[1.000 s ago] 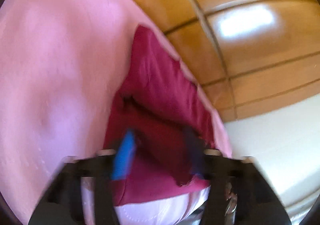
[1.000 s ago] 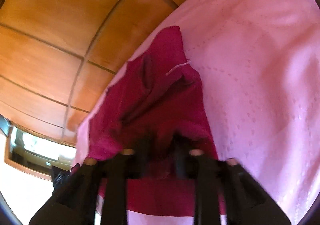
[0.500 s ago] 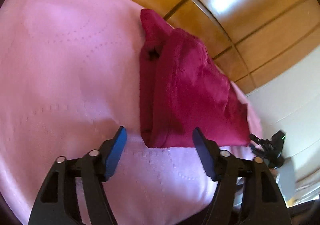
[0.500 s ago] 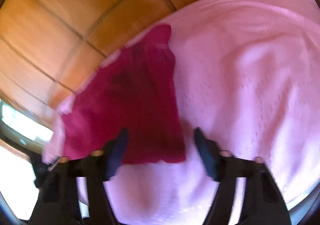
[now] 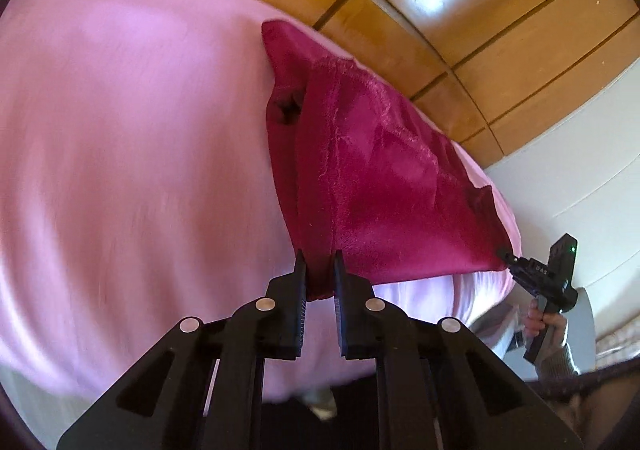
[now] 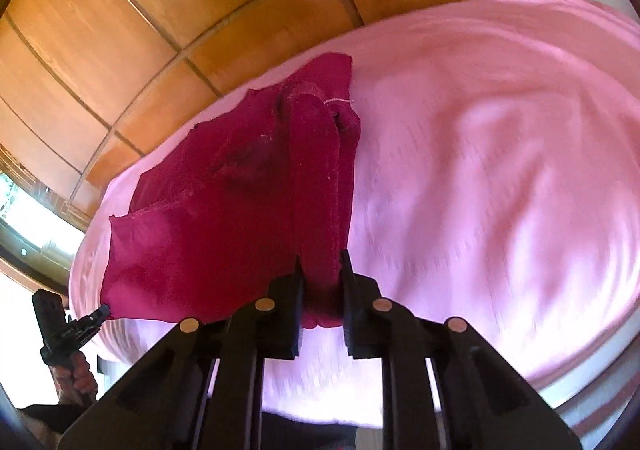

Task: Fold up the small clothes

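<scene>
Here, nearest the left wrist camera, the left claw (image 5: 319,264) has just been closing, and its two black fingers (image 5: 299,274) now pinch the near corner of the crimson garment (image 5: 384,186), with a fold of the cloth standing between the pads. In the right wrist view the right claw (image 6: 321,270) has likewise just been closing and grips the garment's (image 6: 224,218) other near corner, a thick bunched fold caught between its fingers (image 6: 349,278). Each claw also shows small in the other's view: the right claw (image 5: 505,253) meets the far lower corner of the cloth at the right of the left view, with the person's hand (image 5: 546,324) on its handle, and the left claw (image 6: 105,309) touches the lower left corner in the right view, with a hand (image 6: 76,372) below it. The garment lies folded (a plush fabric, with a small white thread near its far end) on the pink bedspread (image 5: 132,138), close to the bed's far edge and stretched between the two grips along its near hem. Beyond the bed runs the wooden panelled wall (image 5: 460,10), with a bright reflection on it in the left view.
</scene>
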Motion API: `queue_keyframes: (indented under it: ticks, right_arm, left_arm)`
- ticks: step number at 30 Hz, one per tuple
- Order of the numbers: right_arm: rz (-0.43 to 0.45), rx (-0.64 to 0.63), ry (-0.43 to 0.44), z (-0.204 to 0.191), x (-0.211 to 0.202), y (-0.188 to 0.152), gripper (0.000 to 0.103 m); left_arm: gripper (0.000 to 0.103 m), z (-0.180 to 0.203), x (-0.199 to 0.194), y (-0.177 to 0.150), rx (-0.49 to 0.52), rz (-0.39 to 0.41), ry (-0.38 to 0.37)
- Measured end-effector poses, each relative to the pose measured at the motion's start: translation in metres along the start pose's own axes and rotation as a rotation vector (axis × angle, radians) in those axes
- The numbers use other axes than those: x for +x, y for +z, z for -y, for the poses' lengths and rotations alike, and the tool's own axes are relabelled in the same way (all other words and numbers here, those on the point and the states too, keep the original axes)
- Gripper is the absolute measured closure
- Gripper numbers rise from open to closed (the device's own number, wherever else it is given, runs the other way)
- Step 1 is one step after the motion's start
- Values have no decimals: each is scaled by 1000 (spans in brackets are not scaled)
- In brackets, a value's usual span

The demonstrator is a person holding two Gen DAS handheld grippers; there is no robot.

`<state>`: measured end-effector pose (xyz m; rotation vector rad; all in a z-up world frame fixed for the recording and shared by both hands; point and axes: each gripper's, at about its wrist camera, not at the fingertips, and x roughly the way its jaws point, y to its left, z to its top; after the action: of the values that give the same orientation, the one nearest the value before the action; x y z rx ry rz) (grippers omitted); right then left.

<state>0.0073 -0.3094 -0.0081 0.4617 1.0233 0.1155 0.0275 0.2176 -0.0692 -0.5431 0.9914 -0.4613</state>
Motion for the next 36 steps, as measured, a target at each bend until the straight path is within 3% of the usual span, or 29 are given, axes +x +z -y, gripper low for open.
queue_keyframes:
  ticks: [3,6,7,8,10,11,16,19,22,23,24,26,32,36]
  right_arm:
    - [-65,-2,-19,5,2,-19,89]
    - [-74,-15,-15,5,0,-20,86]
    - [-70,-15,-12,4,0,-16,81]
    - [-61,-21,-6,4,-2,-13,74]
    - [-13,-58,-28,-3,-3,2,59]
    - [1,-68,-40,-5,-2,9,50]
    - [67,-142,-97,-18,10,41,49]
    - [72,-165,-109,-25,27,56,49]
    - [58,-194,-120,-30,40,62,60]
    - [54,-204,-133,-31,43,62,74]
    - [53,-215,-152,-32,43,62,87]
    - [63,-208,-155,-31,37,61,95]
    - [156,-203,-65,-48,-19,55,96]
    - [216,-179,-20,-59,-23,79,96]
  left_arm:
    - [92,-5,-7,-20,-21,-28,10]
    - [90,-1,-13,-18,-7,-11,45]
    - [87,0,-16,-10,1,8,45]
    - [76,2,-16,0,3,27,45]
    - [64,3,-18,21,23,73,47]
    - [64,4,-18,29,38,86,44]
    - [64,17,12,67,156,78,71]
    - [64,19,34,76,177,52,91]
    - [68,21,45,83,179,61,86]
    - [86,24,49,84,183,69,95]
    - [92,25,48,84,191,75,96]
    - [93,28,40,81,201,108,103]
    - [93,47,-8,66,248,195,82]
    - [93,50,-23,77,216,253,41]
